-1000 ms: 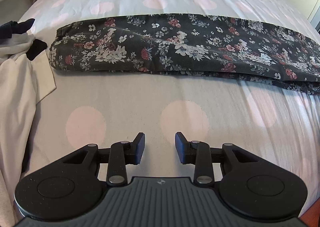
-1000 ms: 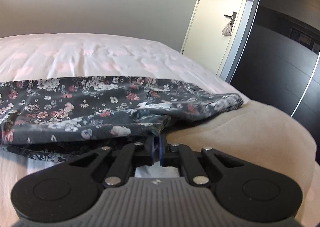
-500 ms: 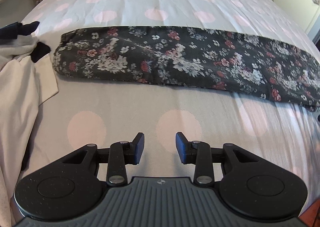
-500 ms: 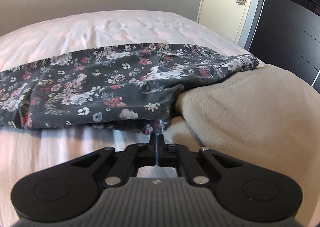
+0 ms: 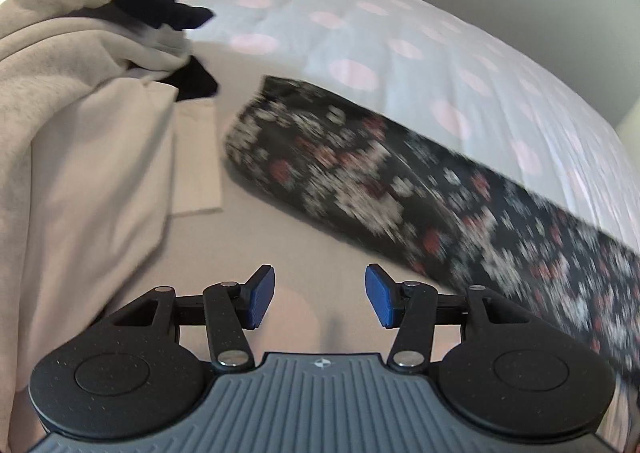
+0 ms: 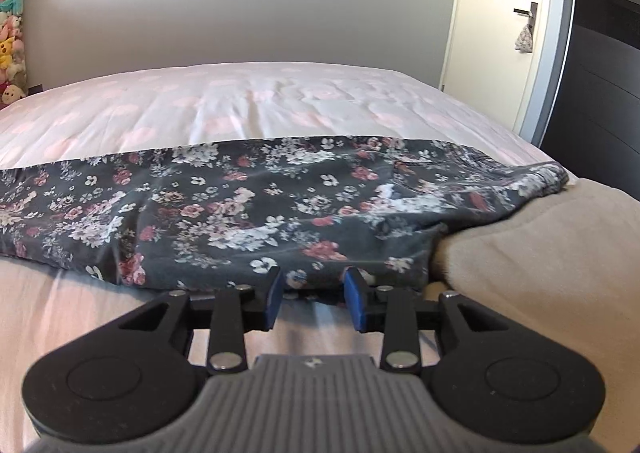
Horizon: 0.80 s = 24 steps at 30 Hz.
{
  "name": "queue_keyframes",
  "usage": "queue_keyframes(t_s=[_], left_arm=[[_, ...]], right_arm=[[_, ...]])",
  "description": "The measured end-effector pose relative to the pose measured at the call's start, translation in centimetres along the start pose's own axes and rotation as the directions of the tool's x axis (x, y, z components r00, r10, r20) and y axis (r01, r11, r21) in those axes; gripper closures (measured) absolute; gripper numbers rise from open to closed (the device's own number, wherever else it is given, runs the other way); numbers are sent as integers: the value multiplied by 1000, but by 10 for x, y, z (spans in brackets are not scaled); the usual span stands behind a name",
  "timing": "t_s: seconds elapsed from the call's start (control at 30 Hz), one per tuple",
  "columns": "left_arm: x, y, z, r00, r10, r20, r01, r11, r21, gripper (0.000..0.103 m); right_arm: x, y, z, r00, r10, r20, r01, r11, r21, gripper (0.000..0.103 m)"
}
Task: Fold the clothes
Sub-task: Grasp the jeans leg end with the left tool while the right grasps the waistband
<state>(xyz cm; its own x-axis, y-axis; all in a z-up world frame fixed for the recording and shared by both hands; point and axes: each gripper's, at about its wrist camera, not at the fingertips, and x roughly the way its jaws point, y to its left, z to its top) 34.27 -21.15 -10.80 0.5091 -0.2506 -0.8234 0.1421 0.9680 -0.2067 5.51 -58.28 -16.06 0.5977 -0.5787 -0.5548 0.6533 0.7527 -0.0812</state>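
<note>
A dark floral garment (image 5: 420,197) (image 6: 248,213) lies folded in a long strip across the bed (image 5: 360,33). In the left wrist view its left end is ahead and to the right of my left gripper (image 5: 320,295), whose jaws are opening over bare sheet with nothing between them. In the right wrist view my right gripper (image 6: 314,295) sits at the garment's near edge, close to its right end. Its jaws are opening, and the blue pads stand apart from the cloth, whose hem lies just beyond the tips.
A heap of cream and white clothes (image 5: 80,133) with dark pieces (image 5: 160,9) lies left of the garment. A beige blanket (image 6: 540,273) covers the bed's right corner. Plush toys (image 6: 12,33) stand at the far left, and a door (image 6: 500,33) and dark wardrobe (image 6: 600,73) at the right.
My right gripper has let go of the garment's edge and its jaws have parted. My left gripper swung left toward the garment's left end and rolled, and its jaws widened.
</note>
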Motion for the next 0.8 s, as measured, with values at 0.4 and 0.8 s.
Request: queue_keyframes(t_s=[0.4, 0.8], left_arm=[[76, 45, 43, 997, 69, 24, -63, 981, -182, 55], [98, 12, 58, 983, 167, 82, -162, 985, -64, 61]], right_arm=[[23, 23, 4, 999, 40, 18, -39, 998, -49, 58], [29, 25, 5, 998, 58, 14, -58, 998, -38, 56]])
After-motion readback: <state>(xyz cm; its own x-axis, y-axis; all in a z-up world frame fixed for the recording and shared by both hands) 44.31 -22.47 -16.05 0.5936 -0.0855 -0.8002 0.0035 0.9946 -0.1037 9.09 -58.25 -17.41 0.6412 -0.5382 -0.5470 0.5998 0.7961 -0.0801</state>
